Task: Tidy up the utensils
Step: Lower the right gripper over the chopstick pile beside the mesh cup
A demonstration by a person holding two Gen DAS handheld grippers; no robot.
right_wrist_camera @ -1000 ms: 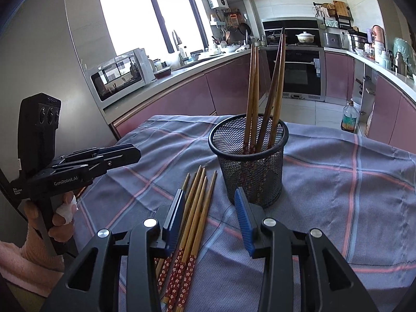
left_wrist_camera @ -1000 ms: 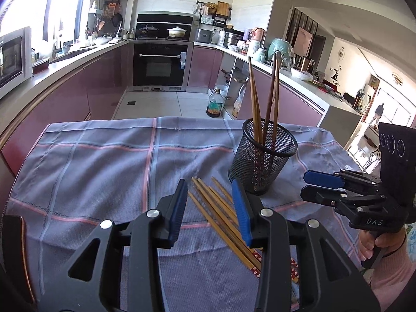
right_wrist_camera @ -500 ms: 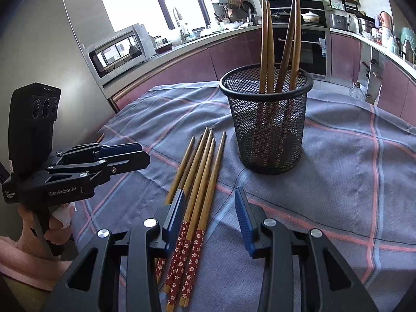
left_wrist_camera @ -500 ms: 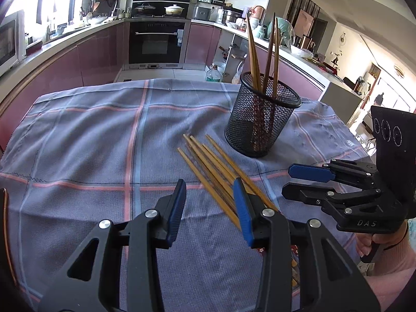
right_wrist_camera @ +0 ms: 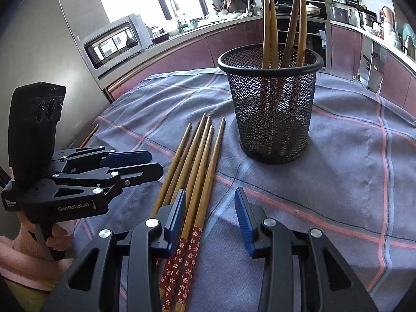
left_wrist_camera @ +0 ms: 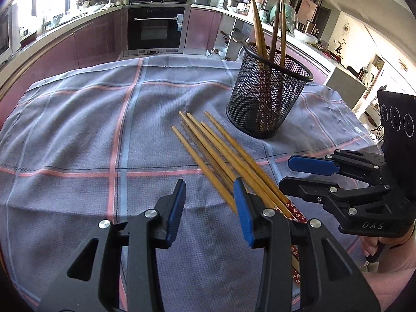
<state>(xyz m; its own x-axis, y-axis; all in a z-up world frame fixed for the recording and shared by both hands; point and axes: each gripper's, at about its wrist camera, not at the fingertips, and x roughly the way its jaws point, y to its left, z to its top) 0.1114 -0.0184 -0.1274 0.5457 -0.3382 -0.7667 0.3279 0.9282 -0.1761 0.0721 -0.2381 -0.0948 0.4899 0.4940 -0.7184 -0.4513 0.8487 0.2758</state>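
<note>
Several wooden chopsticks (left_wrist_camera: 221, 153) (right_wrist_camera: 197, 161) with red flowered ends lie side by side on the checked cloth. Behind them a black mesh holder (left_wrist_camera: 267, 91) (right_wrist_camera: 273, 106) stands upright with several chopsticks in it. My left gripper (left_wrist_camera: 210, 197) hovers open over the cloth, its right finger above the near ends of the loose chopsticks, nothing between the pads. My right gripper (right_wrist_camera: 210, 208) is open too, low over the pile, its left finger over the chopsticks. Each gripper shows in the other's view, the right gripper (left_wrist_camera: 299, 171) and the left gripper (right_wrist_camera: 148, 161).
The grey-blue cloth (left_wrist_camera: 104, 130) covers the table; its edge falls away at the left and far side. A hand (right_wrist_camera: 39, 234) in a pink sleeve holds the left gripper. Kitchen counters, an oven (left_wrist_camera: 156, 26) and a microwave (right_wrist_camera: 114, 44) lie beyond.
Both grippers have dropped lower and tipped downward toward the loose chopsticks, which now look larger and closer. The jaws stayed at the same width.
</note>
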